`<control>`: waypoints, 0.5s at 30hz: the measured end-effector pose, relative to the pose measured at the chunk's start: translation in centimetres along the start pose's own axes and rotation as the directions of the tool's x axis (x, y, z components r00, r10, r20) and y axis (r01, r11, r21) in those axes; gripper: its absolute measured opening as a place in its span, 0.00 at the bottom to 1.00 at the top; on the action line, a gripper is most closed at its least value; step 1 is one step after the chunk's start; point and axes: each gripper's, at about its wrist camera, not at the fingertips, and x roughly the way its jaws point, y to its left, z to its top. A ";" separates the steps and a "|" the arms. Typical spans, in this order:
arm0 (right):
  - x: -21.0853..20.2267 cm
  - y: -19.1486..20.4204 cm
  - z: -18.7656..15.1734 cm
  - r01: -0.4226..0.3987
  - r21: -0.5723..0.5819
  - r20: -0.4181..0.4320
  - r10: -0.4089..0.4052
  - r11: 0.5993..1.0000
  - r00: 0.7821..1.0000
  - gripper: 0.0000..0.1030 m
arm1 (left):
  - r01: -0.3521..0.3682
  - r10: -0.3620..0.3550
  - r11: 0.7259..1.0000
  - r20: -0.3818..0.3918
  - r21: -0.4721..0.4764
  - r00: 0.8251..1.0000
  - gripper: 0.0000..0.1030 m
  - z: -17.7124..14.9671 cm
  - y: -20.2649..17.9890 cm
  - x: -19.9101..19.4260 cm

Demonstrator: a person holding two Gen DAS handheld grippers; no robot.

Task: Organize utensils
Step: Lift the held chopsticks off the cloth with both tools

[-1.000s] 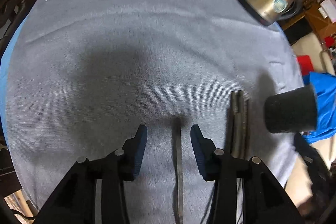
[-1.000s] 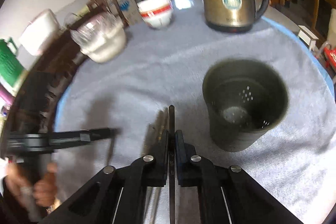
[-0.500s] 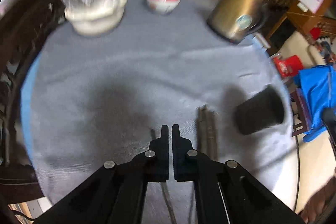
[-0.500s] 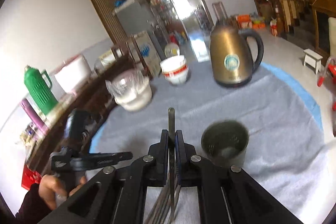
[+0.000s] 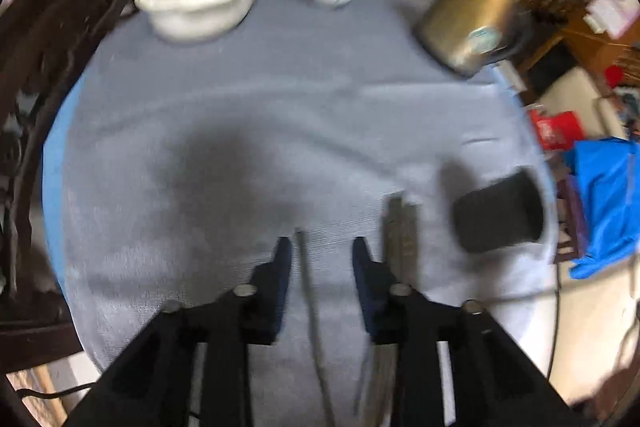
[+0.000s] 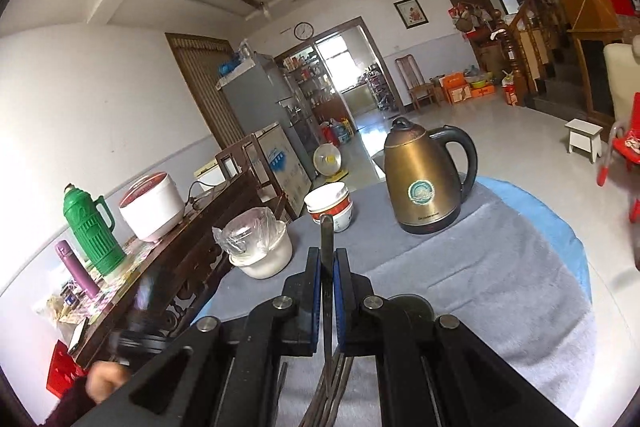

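Carrying: my right gripper (image 6: 327,267) clamps one chopstick (image 6: 326,235).
Left gripper (image 5: 320,255): just reopened, straddling a loose chopstick (image 5: 308,291).
Next: holder (image 5: 498,217), three o'clock.

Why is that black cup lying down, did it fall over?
In the blurry left wrist view the black cup only seems to lie on its side near the cloth's right edge; that may be the lens. Nothing is spilled. One chopstick lies alone between the left gripper's open fingers, beside the bundle.

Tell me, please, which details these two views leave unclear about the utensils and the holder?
- Left wrist: utensil lying between the open jaws, type blurred, lower end cut off.
- Right wrist: dark holder, mostly hidden behind the jaws.
- Right wrist: held utensil, its working end hidden by the right gripper.
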 end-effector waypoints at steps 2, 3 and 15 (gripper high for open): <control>-0.7 -0.3 -0.1 0.002 0.005 0.005 -0.002 1.000 1.000 0.06 | -0.010 0.009 1.000 -0.041 -0.016 0.999 0.32 0.2 0.3 2.0; -1.0 -0.4 -0.2 0.004 0.003 0.006 -0.004 1.000 1.000 0.06 | -0.018 0.016 1.000 -0.067 -0.022 0.998 0.33 0.3 0.3 3.0; -2.8 -0.9 -1.3 0.018 0.010 0.004 -0.018 1.000 1.000 0.06 | -0.108 0.104 0.994 -0.157 -0.020 0.982 0.17 1.0 -0.2 8.6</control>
